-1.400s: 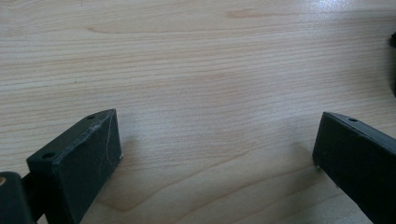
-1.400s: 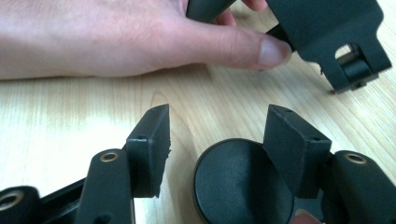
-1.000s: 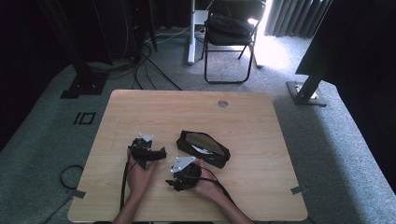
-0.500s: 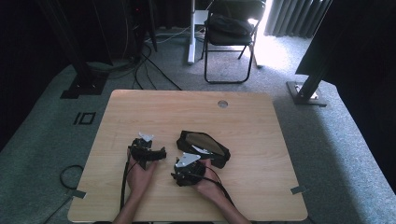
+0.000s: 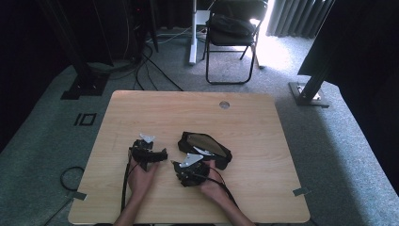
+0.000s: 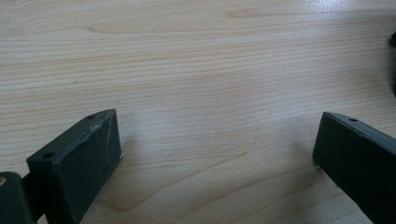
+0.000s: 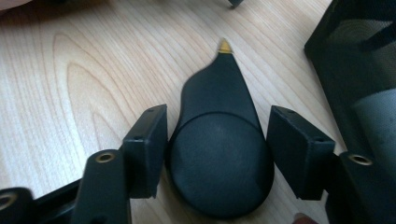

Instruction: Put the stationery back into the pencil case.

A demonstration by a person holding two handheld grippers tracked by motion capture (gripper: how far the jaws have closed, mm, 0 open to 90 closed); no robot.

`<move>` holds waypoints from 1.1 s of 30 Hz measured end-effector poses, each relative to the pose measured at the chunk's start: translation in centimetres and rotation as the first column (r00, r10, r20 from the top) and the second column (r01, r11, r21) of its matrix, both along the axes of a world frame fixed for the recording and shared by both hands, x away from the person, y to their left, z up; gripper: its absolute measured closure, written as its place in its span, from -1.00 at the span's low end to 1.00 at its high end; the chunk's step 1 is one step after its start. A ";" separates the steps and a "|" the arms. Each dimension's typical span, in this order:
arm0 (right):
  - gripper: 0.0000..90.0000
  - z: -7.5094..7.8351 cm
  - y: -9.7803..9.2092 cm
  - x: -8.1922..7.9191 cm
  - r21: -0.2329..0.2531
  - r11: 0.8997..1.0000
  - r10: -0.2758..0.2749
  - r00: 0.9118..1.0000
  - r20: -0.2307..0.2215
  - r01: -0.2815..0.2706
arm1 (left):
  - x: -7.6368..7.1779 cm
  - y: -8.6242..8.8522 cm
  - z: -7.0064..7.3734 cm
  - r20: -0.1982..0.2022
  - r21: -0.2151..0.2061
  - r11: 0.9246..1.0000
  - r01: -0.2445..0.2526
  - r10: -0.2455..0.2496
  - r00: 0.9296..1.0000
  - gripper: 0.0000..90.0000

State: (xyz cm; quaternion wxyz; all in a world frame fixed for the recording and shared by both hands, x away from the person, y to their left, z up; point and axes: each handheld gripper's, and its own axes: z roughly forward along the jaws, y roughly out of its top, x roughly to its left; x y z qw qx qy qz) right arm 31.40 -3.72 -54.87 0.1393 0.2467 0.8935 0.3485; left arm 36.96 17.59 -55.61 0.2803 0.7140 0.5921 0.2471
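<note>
Straddling the black teardrop piece [image 7: 219,154], your right gripper [image 7: 217,149] has its jaws spread, one touching its round end, the other just clear. Long axis runs straight out from the jaws, gold tip away. Black pouch [image 7: 359,70] beside. Left gripper [image 6: 217,154] jaws spread over bare surface [image 6: 196,70].

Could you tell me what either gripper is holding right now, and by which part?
Nothing is clamped yet: the right gripper straddles the black teardrop-shaped object's round end.
</note>
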 end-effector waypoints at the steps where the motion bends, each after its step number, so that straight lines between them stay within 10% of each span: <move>1: -0.10 0.0 -0.1 0.0 0.002 1.000 0.000 1.000 -0.004 0.000 | 0.0 0.0 0.0 0.000 0.000 1.000 0.000 0.000 1.000 -0.97; 33: -0.16 0.4 -3.5 -0.7 -0.008 0.998 0.057 0.995 -0.088 -0.058 | 0.0 0.0 0.0 -0.001 0.001 1.000 0.000 0.000 1.000 -0.97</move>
